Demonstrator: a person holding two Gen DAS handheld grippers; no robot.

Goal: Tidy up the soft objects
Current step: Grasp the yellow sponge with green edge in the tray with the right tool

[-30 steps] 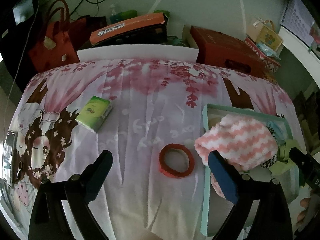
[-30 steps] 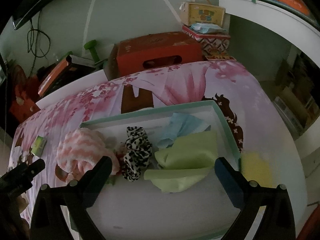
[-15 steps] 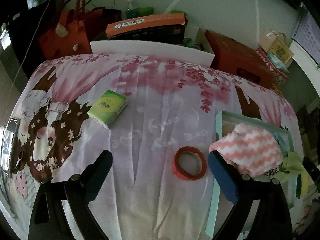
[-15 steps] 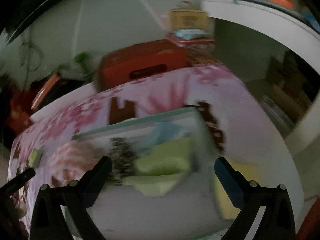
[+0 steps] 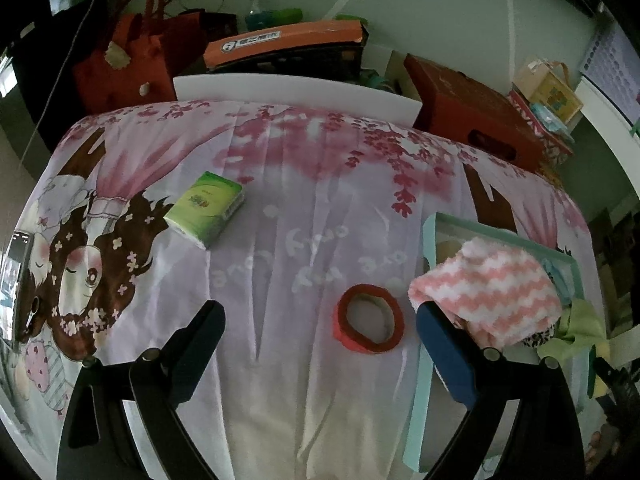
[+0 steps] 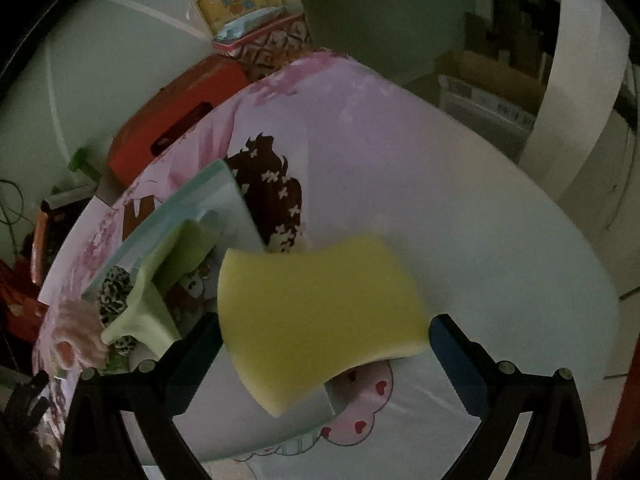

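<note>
Shallow teal tray (image 5: 428,240) on the cartoon-print bedsheet (image 5: 304,208), at the right of the left wrist view. In it: pink-and-white zigzag fleece cloth (image 5: 492,292) heaped over the near left corner, leopard-print scrunchie (image 6: 114,288) behind it, green cloth (image 6: 168,276) draped across the middle, a corner of blue cloth (image 5: 554,274) barely visible at the far side. Tray floor mostly covered; near edge cut off by the left gripper (image 5: 320,354) in one view and by the sponge in the other. Left gripper spread wide above the sheet, nothing between its fingers, red tape roll (image 5: 370,330) lying just ahead of it and beside the tray, outside it. Green tissue pack (image 5: 204,208) farther off to the left, well apart from tray and tape. Yellow sponge (image 6: 320,320) large and close in the right wrist view, between the splayed fingers of the right gripper (image 6: 324,354); left pad at or near the sponge's edge, right pad clear of it, so no firm grip visible. Sponge beside the tray's right rim, overlapping its near corner; resting or lifted, cannot tell. Right wrist view dim and smeared. Dark phone-like slab (image 5: 18,276) at the far left edge, half cut off. Red boxes (image 5: 476,116) and bags beyond the bed, in shadow.
</note>
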